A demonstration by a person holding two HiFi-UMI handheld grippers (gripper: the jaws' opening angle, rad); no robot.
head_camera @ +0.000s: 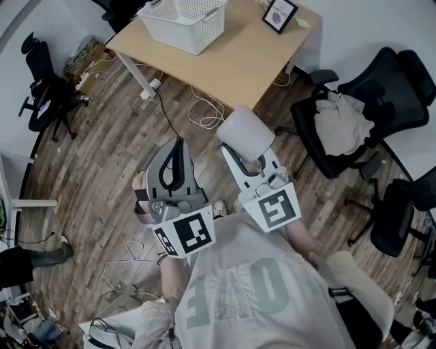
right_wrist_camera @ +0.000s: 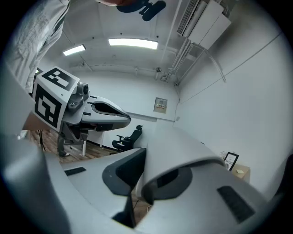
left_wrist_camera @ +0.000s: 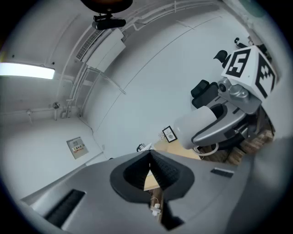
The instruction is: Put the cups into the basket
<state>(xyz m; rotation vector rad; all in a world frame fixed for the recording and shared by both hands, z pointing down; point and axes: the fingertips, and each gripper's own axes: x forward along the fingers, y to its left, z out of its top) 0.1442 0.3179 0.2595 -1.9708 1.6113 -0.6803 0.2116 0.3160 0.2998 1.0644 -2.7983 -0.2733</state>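
Observation:
My right gripper (head_camera: 245, 151) is shut on a white cup (head_camera: 245, 133), held over the wooden floor well short of the table. In the right gripper view the cup (right_wrist_camera: 181, 148) fills the space between the jaws of that gripper (right_wrist_camera: 145, 180). My left gripper (head_camera: 176, 146) is beside it to the left, shut with nothing in it. In the left gripper view its dark pads (left_wrist_camera: 160, 170) meet, and the cup (left_wrist_camera: 196, 129) in the other gripper shows at the right. The white basket (head_camera: 194, 35) stands on the wooden table (head_camera: 252, 58) far ahead. Its inside is not visible.
A framed picture (head_camera: 280, 14) stands at the table's far right corner. Cables (head_camera: 204, 109) lie on the floor by the table leg. Black office chairs stand at the left (head_camera: 44, 85) and at the right (head_camera: 354, 123), the right one with cloth on its seat.

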